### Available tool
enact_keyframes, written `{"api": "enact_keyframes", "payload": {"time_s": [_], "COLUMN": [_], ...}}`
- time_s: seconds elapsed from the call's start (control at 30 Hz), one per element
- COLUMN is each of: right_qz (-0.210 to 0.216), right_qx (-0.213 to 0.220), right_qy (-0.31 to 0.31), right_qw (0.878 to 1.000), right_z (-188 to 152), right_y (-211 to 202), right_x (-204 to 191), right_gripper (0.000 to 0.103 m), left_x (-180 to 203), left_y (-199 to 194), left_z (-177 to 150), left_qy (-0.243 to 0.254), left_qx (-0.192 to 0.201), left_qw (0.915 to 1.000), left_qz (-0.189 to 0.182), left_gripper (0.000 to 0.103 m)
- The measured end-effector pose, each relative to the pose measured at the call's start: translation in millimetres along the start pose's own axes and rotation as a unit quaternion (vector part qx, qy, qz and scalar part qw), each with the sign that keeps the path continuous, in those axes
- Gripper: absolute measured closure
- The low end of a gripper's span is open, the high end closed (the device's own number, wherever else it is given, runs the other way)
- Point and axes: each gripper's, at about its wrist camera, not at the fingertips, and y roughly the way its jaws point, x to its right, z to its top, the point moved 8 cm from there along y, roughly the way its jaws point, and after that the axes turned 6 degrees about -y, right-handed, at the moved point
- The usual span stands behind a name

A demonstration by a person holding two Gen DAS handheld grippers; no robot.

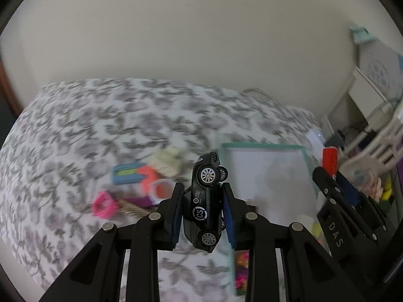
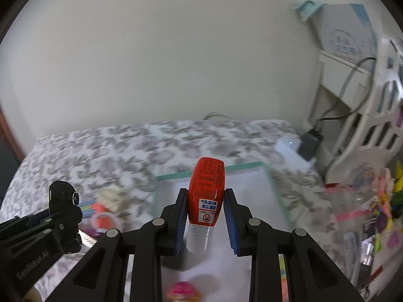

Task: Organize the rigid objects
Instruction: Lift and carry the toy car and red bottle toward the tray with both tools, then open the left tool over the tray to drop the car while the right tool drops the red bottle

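My left gripper (image 1: 202, 193) is shut on a black toy car (image 1: 205, 201) and holds it nose-up above the floral bedspread (image 1: 75, 130), just left of a clear bin with a teal rim (image 1: 262, 146). My right gripper (image 2: 204, 198) is shut on a red glue bottle with a clear cap (image 2: 207, 191), held over the bin (image 2: 209, 171). The right gripper and the bottle show at the right in the left wrist view (image 1: 330, 161). The left gripper and the car show at the left in the right wrist view (image 2: 63, 198).
Loose toys lie on the bed left of the bin: a blue frame (image 1: 126, 175), an orange piece (image 1: 148, 176), a pink ring (image 1: 103, 205), a cream object (image 1: 168, 162). A pink item (image 2: 182, 290) lies in the bin. A white shelf (image 2: 352, 80) and cluttered items (image 2: 372, 214) stand at the right.
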Motion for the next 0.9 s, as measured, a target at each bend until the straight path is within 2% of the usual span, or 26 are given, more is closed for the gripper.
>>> {"api": "enact_keyframes", "payload": {"time_s": [0.13,0.27,0.43,0.57,0.9], "right_qz": [-0.029,-0.041,-0.043,-0.048,-0.04], "right_qx": [-0.011,-0.048,-0.082,-0.103,-0.129], "right_qy": [0.0,0.013,0.041,0.051,0.082], "right_qw": [1.0,0.998,0.995,0.992,0.987], "right_z": [-7,-30,-53,-69,-83], "right_y": [13,38,62,77,91], "right_x": [28,54,75,85,100], "right_gripper": [0.073,0.073,0.073,0.073,0.072], "left_x": [40,68,82,90,102], "left_y": [22,55,86,103,114], "left_z": [-11,-27,-42,-49,-57], "left_qy": [0.034,0.066,0.074,0.085,0.089], "left_qx": [-0.014,-0.034,-0.061,-0.067,-0.081], "left_qw": [0.9993,0.9973,0.9955,0.9941,0.9927], "left_qz": [-0.01,-0.004,0.001,0.01,0.002], "left_gripper": [0.073,0.072,0.072,0.072,0.072]}}
